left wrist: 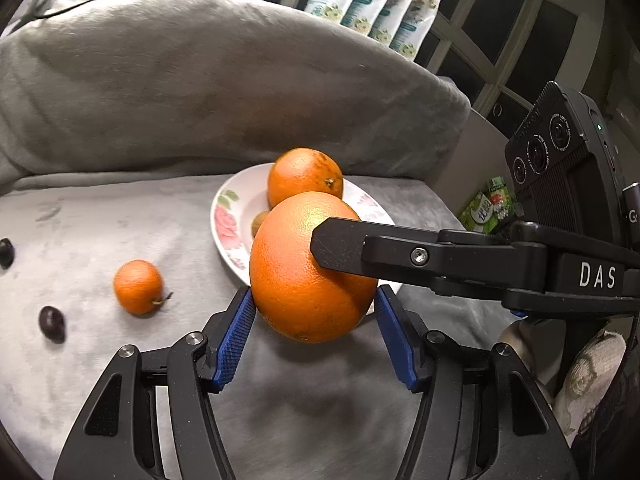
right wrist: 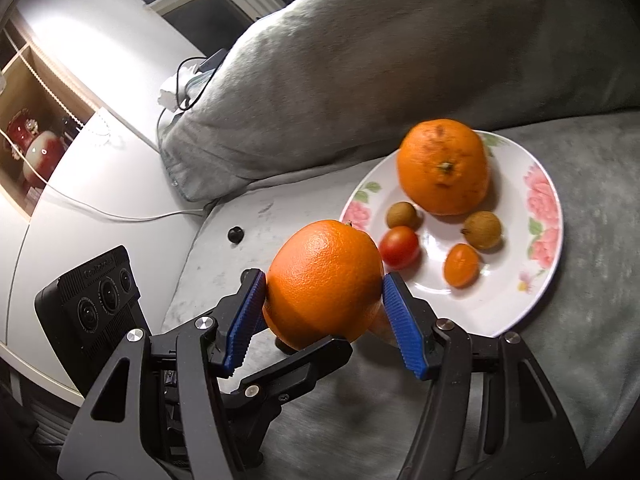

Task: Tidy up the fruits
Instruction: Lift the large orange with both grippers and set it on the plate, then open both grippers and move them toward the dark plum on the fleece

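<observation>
A large orange hangs just above the grey blanket, near the rim of a rose-patterned white plate. My left gripper has its blue pads against the orange's two sides. My right gripper grips the same orange from the right, and one of its black fingers crosses the fruit. On the plate lie another orange, a tomato, two brown longans and a kumquat. A small mandarin and two dark grapes rest on the blanket to the left.
A big grey pillow rises behind the plate. Several printed packets stand at the back. A white desk with cables lies off the blanket's left edge. Another dark grape sits near that edge.
</observation>
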Action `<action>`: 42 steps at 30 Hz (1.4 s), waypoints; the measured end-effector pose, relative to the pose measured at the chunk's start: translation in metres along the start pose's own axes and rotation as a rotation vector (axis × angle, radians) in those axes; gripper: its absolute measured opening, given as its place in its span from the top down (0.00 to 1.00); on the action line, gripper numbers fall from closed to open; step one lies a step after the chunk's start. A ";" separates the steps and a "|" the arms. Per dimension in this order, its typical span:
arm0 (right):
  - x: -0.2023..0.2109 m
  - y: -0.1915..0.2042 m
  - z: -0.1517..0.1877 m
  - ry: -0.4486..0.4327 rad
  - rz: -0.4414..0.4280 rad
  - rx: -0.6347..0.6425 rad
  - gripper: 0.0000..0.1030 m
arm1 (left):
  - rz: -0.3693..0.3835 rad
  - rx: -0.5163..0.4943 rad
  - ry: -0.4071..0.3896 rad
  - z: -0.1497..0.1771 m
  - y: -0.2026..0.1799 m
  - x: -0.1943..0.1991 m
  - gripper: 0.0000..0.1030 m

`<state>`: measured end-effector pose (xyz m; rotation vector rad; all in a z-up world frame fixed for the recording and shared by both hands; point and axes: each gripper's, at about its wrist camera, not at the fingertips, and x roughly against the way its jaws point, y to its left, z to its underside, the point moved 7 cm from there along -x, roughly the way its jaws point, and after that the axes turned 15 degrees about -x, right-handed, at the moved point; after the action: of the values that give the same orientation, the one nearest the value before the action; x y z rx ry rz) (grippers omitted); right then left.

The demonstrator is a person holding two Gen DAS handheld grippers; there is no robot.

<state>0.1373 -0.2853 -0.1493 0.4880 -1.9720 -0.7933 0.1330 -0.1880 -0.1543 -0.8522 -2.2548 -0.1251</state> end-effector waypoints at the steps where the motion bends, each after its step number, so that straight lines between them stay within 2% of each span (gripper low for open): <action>1: 0.001 -0.002 -0.001 0.000 0.001 -0.003 0.38 | 0.002 -0.002 0.002 0.000 -0.001 -0.002 0.41; 14: 0.004 -0.010 -0.007 -0.005 0.000 -0.033 0.38 | 0.016 -0.001 0.024 -0.002 -0.003 -0.014 0.41; 18: 0.011 -0.009 -0.014 -0.034 0.001 -0.032 0.38 | 0.025 -0.005 0.010 -0.003 -0.005 -0.013 0.47; 23: 0.030 -0.003 -0.024 -0.100 -0.007 -0.022 0.38 | 0.018 -0.027 -0.014 -0.008 -0.006 -0.002 0.47; 25: 0.036 -0.001 -0.026 -0.118 -0.003 -0.019 0.35 | 0.011 -0.025 -0.019 -0.009 -0.004 0.002 0.47; 27: 0.043 0.000 -0.028 -0.144 0.005 -0.012 0.26 | 0.006 -0.022 -0.024 -0.008 -0.001 0.006 0.47; 29: 0.048 -0.001 -0.029 -0.172 0.020 -0.007 0.22 | 0.002 -0.020 -0.026 -0.008 0.001 0.008 0.47; 35: 0.055 0.002 -0.024 -0.211 0.063 0.037 0.21 | -0.011 -0.018 -0.034 -0.005 0.007 0.017 0.47; 42: 0.056 0.014 -0.013 -0.235 0.065 0.103 0.21 | -0.027 -0.015 -0.060 -0.003 0.016 0.030 0.45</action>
<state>0.1207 -0.3142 -0.1003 0.4031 -2.2430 -0.7382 0.1284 -0.1607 -0.1352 -0.8446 -2.3246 -0.1307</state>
